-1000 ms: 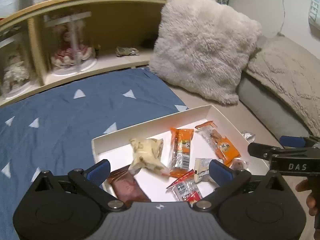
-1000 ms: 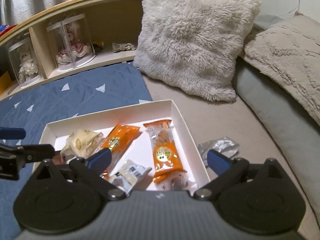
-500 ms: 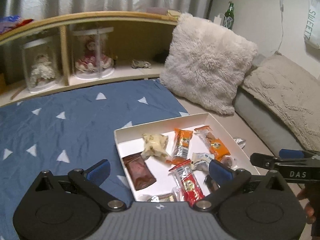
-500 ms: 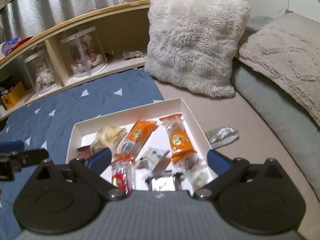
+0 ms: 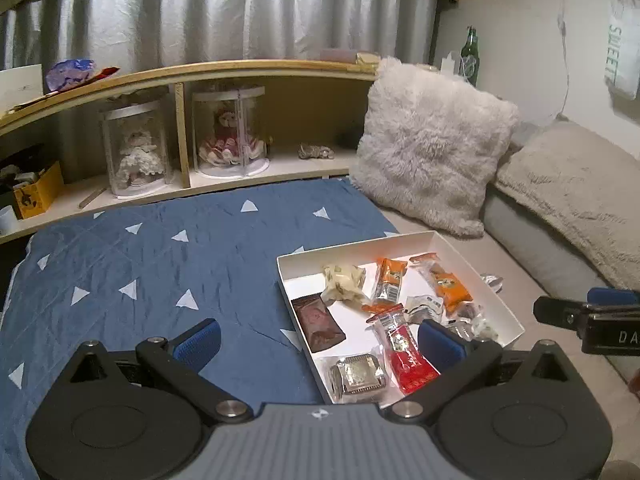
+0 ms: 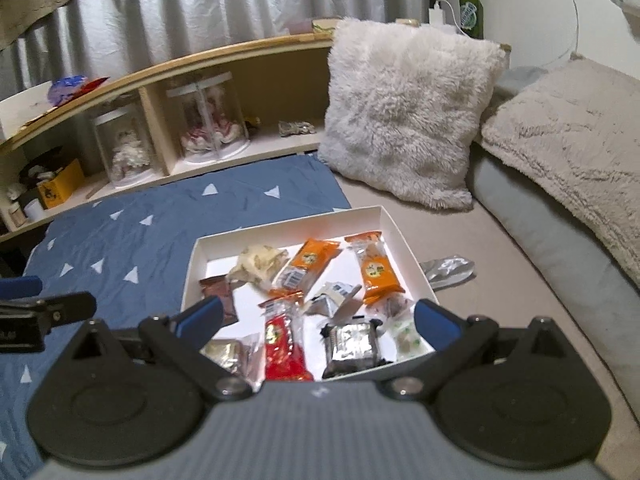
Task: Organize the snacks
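Observation:
A shallow white box (image 5: pixel 356 246) (image 6: pixel 280 224) lies on the bed and holds several wrapped snacks: a red pack (image 5: pixel 408 354) (image 6: pixel 284 340), two orange packs (image 5: pixel 388 282) (image 6: pixel 374 268), a brown bar (image 5: pixel 318 322), a pale crumpled pack (image 5: pixel 344 282) and a silver-framed one (image 5: pixel 358 372) (image 6: pixel 352 346). One silver wrapper (image 6: pixel 448 268) (image 5: pixel 493 280) rests outside the box's right wall. My left gripper (image 5: pixel 320 344) hovers open over the box's near left corner. My right gripper (image 6: pixel 318 318) hangs open above the box's near end. Neither holds anything.
The box sits where a blue triangle-print quilt (image 5: pixel 160 264) meets a beige sheet (image 6: pixel 500 280). A fluffy white pillow (image 5: pixel 432 148) and a beige cushion (image 5: pixel 576 200) lean behind. A wooden shelf (image 5: pixel 180 76) with doll cases (image 5: pixel 228 136) runs along the back.
Both grippers have pulled back and risen, so the whole box and more of the room show. Jaws stay open and empty. The snacks have not moved.

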`<move>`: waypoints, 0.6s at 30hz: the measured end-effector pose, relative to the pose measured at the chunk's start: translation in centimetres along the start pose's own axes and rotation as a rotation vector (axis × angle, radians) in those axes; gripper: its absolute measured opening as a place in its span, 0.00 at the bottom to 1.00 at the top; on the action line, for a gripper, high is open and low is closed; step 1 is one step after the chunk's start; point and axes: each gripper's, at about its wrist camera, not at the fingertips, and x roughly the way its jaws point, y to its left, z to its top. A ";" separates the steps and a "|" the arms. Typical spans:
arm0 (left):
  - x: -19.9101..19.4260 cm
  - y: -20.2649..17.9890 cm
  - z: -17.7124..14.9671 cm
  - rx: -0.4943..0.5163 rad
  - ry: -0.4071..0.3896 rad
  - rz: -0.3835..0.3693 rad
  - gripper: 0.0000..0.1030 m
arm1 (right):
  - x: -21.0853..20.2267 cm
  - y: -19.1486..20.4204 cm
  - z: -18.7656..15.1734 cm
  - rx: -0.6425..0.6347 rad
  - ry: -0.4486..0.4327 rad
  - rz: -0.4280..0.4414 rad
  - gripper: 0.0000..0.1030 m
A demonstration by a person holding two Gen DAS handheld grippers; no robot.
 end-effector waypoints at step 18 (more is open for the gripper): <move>-5.1 0.9 -4.9 -0.034 -0.045 0.060 1.00 | -6.3 1.9 -4.5 -0.025 -0.048 0.003 0.99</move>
